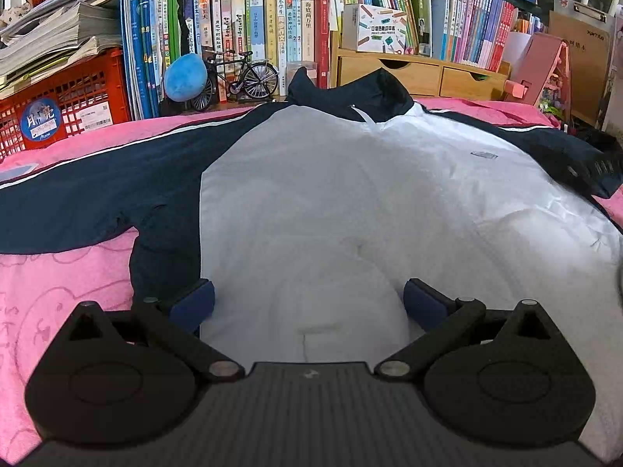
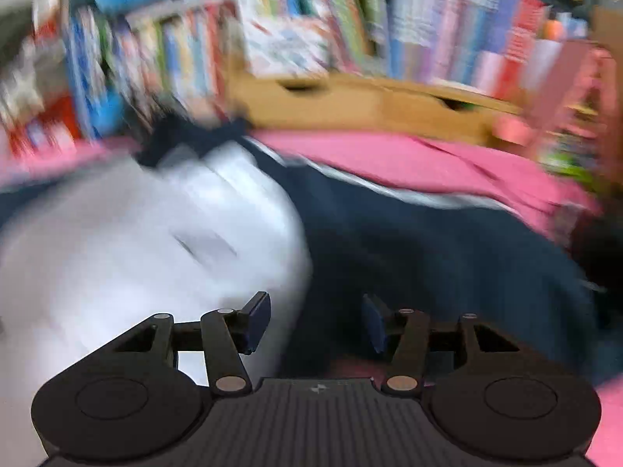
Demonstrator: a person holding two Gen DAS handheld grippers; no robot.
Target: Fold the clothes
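Across the left wrist view, a jacket (image 1: 311, 194) lies spread flat on a pink cover (image 1: 50, 292), its white body filling the centre and its navy collar at 12 o'clock. One navy sleeve runs out toward 9 o'clock, the other toward 3 o'clock, each with a thin white stripe. The left gripper (image 1: 309, 303) sits at 6 o'clock above the white hem area, its jaws spread wide with nothing pinched; the blue pads (image 1: 194, 303) stand either side of bare white cloth. Whether they touch the fabric cannot be told. Behind the jacket, at 12 o'clock, stand rows of books (image 1: 272, 27), a toy bicycle (image 1: 241, 78) with a blue plush (image 1: 185, 78) just beside it, and a wooden drawer unit (image 1: 420, 74). A red crate (image 1: 66, 105) sits at 10 o'clock.

Over in the right wrist view, everything beyond the gripper is smeared by motion blur. The right gripper (image 2: 317, 321) is at 6 o'clock, jaws apart and holding nothing. Ahead of it the jacket's white body lies toward 9 o'clock and a navy sleeve (image 2: 447, 253) stretches toward 3 o'clock, the gap between the jaws facing the seam where they meet. Pink cover shows beyond the sleeve at 1 o'clock.
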